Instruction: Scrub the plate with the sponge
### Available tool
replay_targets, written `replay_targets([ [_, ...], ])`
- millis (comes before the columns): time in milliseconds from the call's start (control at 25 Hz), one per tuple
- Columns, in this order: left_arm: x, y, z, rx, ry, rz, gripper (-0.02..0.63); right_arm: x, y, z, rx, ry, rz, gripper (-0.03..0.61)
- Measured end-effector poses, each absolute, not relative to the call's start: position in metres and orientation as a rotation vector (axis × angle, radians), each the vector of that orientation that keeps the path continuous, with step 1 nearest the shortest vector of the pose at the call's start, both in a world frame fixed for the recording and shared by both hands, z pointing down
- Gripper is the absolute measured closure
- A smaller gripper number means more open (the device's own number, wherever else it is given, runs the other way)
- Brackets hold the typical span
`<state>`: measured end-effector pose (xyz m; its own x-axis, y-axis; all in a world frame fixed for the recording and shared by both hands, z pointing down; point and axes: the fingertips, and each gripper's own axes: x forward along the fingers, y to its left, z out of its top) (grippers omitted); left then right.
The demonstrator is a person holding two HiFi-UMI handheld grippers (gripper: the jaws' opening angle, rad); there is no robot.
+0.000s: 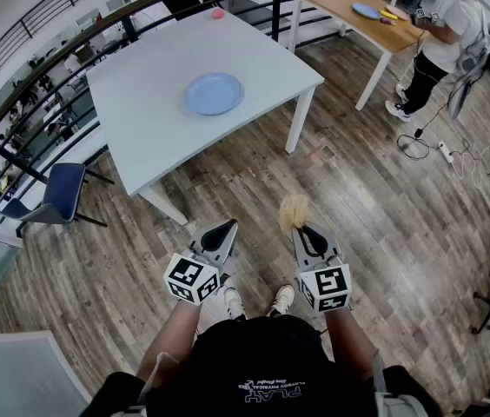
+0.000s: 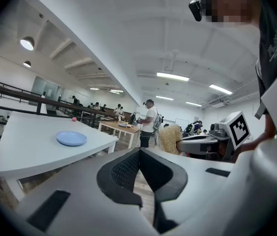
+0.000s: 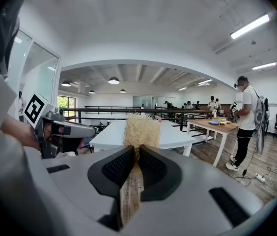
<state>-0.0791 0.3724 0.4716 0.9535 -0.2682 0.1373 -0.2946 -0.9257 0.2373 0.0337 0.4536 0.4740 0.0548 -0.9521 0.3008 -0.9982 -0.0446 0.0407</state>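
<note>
A round blue plate [image 1: 214,93] lies on the white table [image 1: 141,120], well ahead of me; I stand back from it on the wooden floor. My right gripper [image 1: 301,229] is shut on a straw-coloured fibrous sponge [image 1: 294,208], which sticks out past the jaw tips. In the right gripper view the sponge [image 3: 141,130] is pinched in that gripper [image 3: 137,152]. My left gripper [image 1: 226,227] is beside it, jaws together and holding nothing. The left gripper view shows the plate [image 2: 71,138] far off to the left and the sponge [image 2: 169,139] at the right.
A small pink ball [image 1: 217,13] sits at the table's far edge. A blue chair [image 1: 58,194] stands left of the table by a black railing [image 1: 19,102]. A person [image 1: 440,42] works at a wooden table [image 1: 358,5] at the back right; cables [image 1: 436,146] lie on the floor.
</note>
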Motion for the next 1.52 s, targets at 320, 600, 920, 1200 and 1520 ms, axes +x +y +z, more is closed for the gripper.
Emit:
replay_targets([
  [320,-0.112,0.362,0.474,2.838,-0.426,0.155,0.601,0.001,0.447,0.475,2.065,-1.991,0.272,0.534],
  [600,-0.133,0.363,0.476,2.836,-0.433,0.145,0.601,-0.024,0.448,0.48,2.062,-1.995,0.299,0.534],
  [920,-0.156,0.358,0.474,2.839,-0.441,0.129,0.601,-0.041,0.439,0.475,2.086,-2.021,0.322,0.534],
  [1200,-0.176,0.34,0.465,2.868,-0.459,0.099,0.601,-0.06,0.419,0.464,2.097,-2.028,0.273,0.534],
  [1520,-0.184,0.334,0.462,2.893,-0.437,0.118,0.601,-0.067,0.41,0.453,2.136,-2.016,0.243,0.534],
])
